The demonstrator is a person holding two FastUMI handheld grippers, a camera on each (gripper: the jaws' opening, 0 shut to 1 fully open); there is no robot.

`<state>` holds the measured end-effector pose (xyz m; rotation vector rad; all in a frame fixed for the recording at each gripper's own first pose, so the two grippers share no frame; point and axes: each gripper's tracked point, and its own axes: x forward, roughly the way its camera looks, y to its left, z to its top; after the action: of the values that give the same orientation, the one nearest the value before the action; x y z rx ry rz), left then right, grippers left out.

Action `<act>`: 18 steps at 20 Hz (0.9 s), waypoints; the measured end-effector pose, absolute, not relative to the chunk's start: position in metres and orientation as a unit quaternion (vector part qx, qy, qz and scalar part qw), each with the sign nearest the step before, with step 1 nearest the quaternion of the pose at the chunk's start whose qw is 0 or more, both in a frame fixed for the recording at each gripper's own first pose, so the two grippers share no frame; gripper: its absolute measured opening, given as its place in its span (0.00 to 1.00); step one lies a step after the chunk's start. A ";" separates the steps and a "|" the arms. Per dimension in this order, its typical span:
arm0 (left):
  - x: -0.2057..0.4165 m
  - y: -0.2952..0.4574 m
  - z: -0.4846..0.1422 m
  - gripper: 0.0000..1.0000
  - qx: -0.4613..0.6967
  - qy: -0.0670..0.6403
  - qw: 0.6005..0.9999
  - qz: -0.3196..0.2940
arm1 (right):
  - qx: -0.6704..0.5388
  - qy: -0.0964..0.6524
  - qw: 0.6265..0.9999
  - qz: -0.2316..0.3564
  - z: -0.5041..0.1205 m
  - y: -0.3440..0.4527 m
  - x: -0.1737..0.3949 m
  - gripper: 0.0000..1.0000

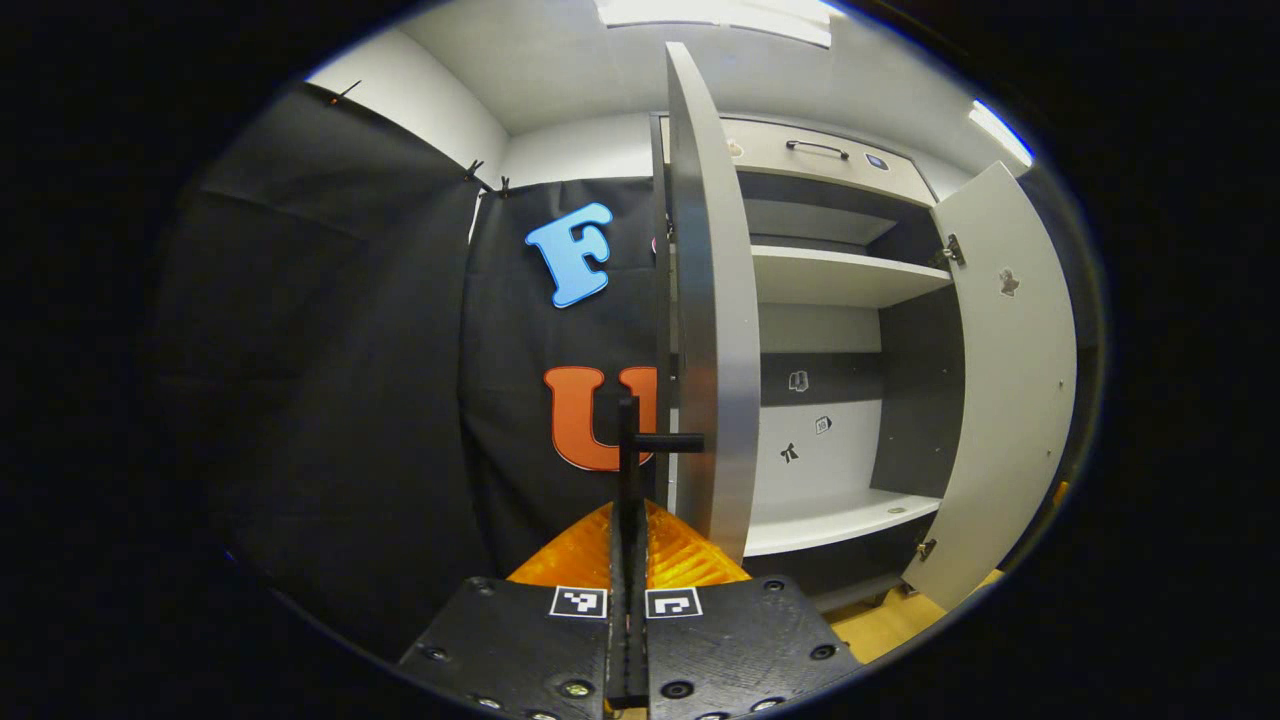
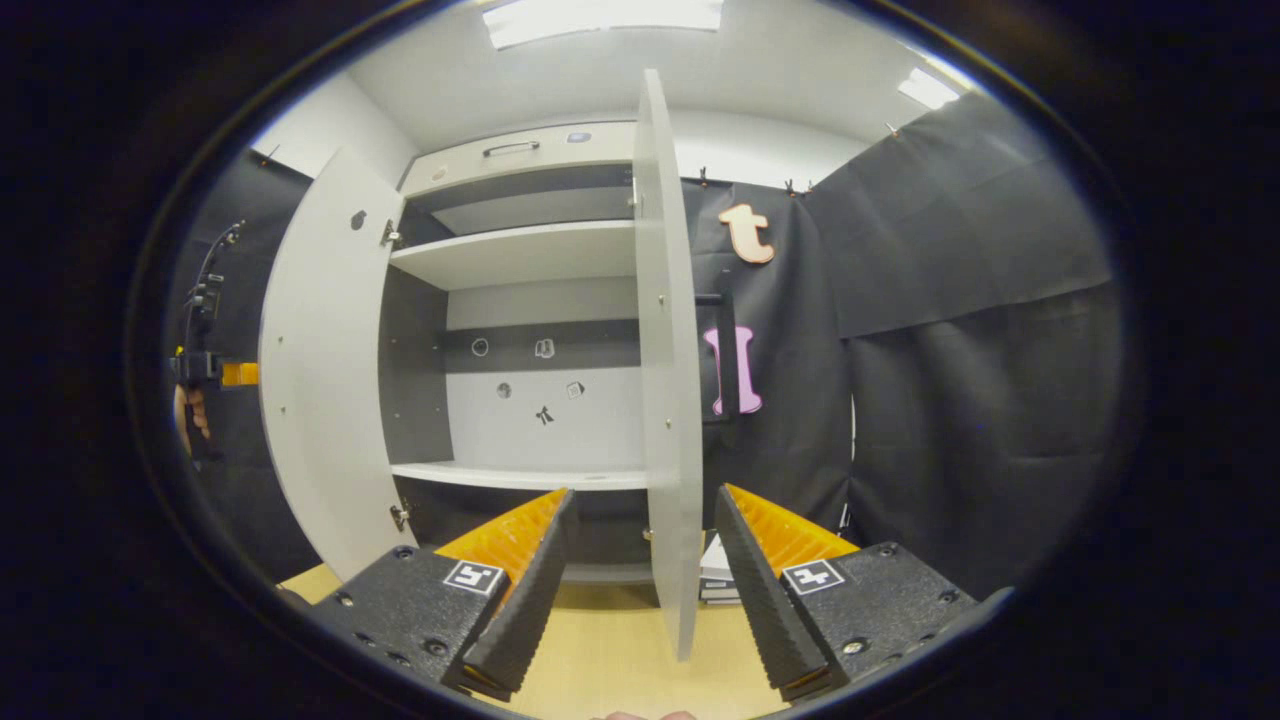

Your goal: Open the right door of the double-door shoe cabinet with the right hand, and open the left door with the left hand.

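Doors of the grey double-door shoe cabinet (image 2: pixel 520 255) both stand swung out, with one tool at each.

Seen in the left gripper view, the left tool (image 1: pixel 628 545) has its orange-and-black fingers closed together on the thin black bar handle (image 1: pixel 640 440) of the grey left door (image 1: pixel 715 300), which shows edge-on just right of the fingers. Farther right, past the open white shelves (image 1: pixel 840 275), the grey right door (image 1: pixel 1005 380) hangs wide. In the right gripper view, the right tool (image 2: pixel 640 560) is spread wide, holding nothing; the right door's thin edge (image 2: pixel 668 360) hangs in the gap between its fingers, touching neither. That door's black handle (image 2: pixel 725 355) sits on the far face. The other tool (image 2: pixel 205 370), held by a hand (image 2: pixel 190 415), shows beyond the left door (image 2: pixel 320 370). Bare light wooden floor (image 2: pixel 610 650) lies below.
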<state>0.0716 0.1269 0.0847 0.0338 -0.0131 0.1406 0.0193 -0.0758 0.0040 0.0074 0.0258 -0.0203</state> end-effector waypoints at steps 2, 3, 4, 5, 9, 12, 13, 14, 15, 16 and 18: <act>0.072 0.131 0.084 0.00 0.011 -0.013 0.998 0.055 | 0.002 0.017 1.000 -0.012 0.004 -0.072 0.020 0.87; 0.073 0.132 0.084 0.00 0.005 -0.018 0.999 0.047 | 0.002 0.018 1.000 -0.011 0.003 -0.070 0.021 0.87; 0.072 0.132 0.084 0.00 0.001 -0.021 0.999 0.041 | 0.001 0.019 1.000 -0.010 0.005 -0.068 0.023 0.87; 0.073 0.131 0.083 0.00 -0.001 -0.022 0.999 0.035 | -0.001 0.019 1.000 -0.008 0.006 -0.065 0.024 0.87; 0.016 0.138 0.080 0.00 0.024 -0.024 0.996 0.083 | -0.007 0.020 1.000 -0.002 0.005 -0.059 0.029 0.87; -0.010 0.086 0.069 0.00 -0.003 -0.033 0.998 0.060 | -0.015 0.021 1.000 0.005 0.003 -0.055 0.034 0.87; -0.006 0.062 0.052 0.00 0.000 -0.020 0.999 0.045 | -0.016 0.020 1.000 0.008 0.004 -0.052 0.036 0.87; 0.000 0.051 0.036 0.00 0.015 -0.013 0.998 0.053 | -0.015 0.022 1.000 0.014 0.004 -0.047 0.038 0.87; 0.008 0.043 0.021 0.00 0.025 -0.004 0.998 0.064 | -0.014 0.025 0.999 0.023 0.003 -0.040 0.036 0.87; 0.014 0.029 0.007 0.00 0.030 -0.001 0.998 0.064 | -0.014 0.028 0.999 0.036 0.003 -0.033 0.034 0.87; 0.022 0.007 -0.008 0.00 0.047 -0.017 0.996 0.079 | -0.020 0.027 0.998 0.048 0.002 -0.028 0.027 0.87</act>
<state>0.0221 0.0068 -0.0083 0.0942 -0.0330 0.1582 0.0275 -0.0282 0.0024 -0.0399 0.0548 0.0952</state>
